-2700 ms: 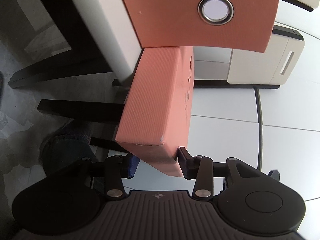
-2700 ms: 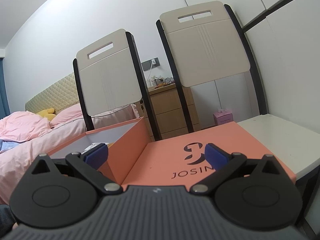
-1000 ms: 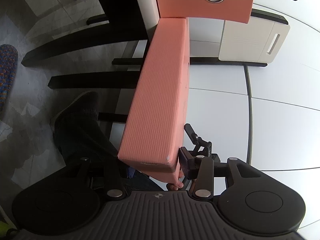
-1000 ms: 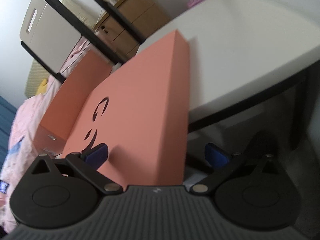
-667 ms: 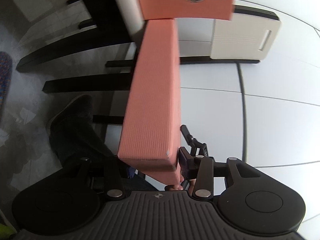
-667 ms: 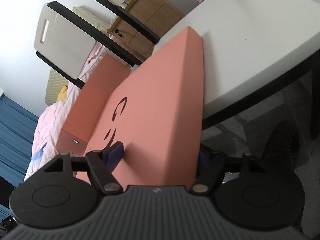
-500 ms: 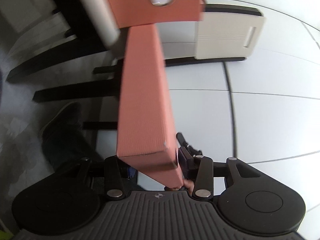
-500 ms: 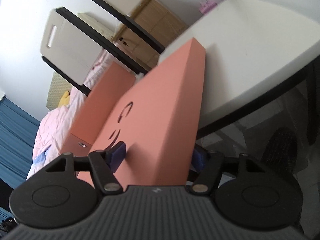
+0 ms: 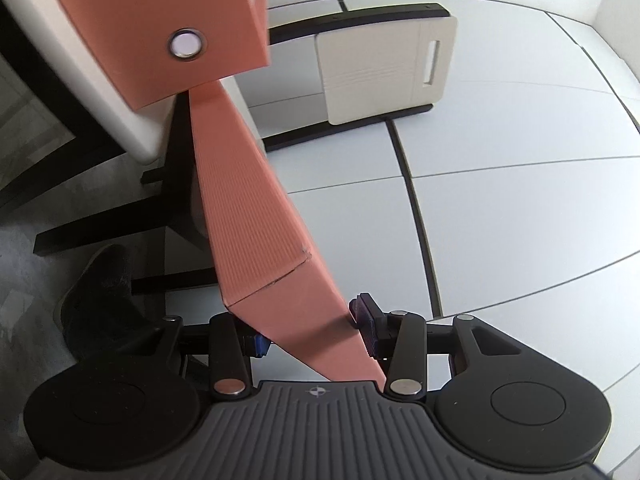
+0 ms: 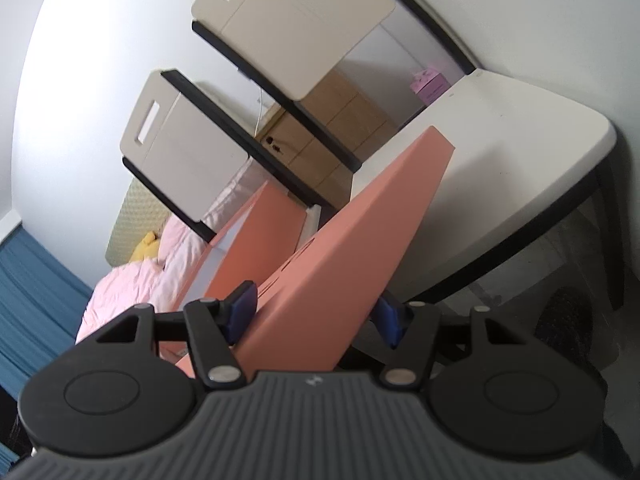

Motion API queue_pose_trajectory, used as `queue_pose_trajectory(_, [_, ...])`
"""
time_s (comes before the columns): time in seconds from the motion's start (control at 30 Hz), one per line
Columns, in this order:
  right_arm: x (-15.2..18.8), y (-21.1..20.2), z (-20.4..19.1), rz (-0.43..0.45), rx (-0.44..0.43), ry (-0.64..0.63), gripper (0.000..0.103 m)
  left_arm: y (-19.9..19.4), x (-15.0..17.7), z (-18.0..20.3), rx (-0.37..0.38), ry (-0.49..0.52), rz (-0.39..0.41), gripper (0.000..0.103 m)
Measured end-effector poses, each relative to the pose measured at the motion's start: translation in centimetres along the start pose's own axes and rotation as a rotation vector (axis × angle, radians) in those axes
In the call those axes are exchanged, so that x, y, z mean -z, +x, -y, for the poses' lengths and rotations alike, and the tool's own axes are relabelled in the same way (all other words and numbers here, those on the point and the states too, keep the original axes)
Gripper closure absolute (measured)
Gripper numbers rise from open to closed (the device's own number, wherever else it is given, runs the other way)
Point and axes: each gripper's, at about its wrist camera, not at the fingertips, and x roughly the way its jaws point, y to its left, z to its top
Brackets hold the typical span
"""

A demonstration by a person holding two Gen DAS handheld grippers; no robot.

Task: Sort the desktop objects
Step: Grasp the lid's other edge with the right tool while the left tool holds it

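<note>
A salmon-orange box lid (image 9: 256,216) is held tilted off the white table's edge. My left gripper (image 9: 310,334) is shut on its near corner. My right gripper (image 10: 316,314) is shut on the same lid (image 10: 360,240) at another corner; dark logo lettering shows on its top. The matching open orange box (image 9: 160,20), with a metal eyelet (image 9: 186,43) in its side, stands on the table; it also shows in the right wrist view (image 10: 256,248).
A white table (image 10: 500,184) with black legs. Two beige chairs (image 10: 288,24) stand behind it, one in the left wrist view (image 9: 384,64). A pink bed (image 10: 132,280) and a wooden dresser (image 10: 332,128) lie beyond. A dark shoe (image 9: 100,292) is on the grey floor.
The lid has been lifted and tilted steeper, edge-on in both views. Both grippers have turned with it and keep their hold.
</note>
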Motion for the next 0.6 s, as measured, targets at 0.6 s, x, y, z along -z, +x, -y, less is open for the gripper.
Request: queue_pose_trajectory(0.6, [-4.4, 5.1, -8.0, 0.064, -0.071, -0.108, 0.041, -5.2, -5.7, 8.5, 0.024, 0.133, 0.19, 0.056])
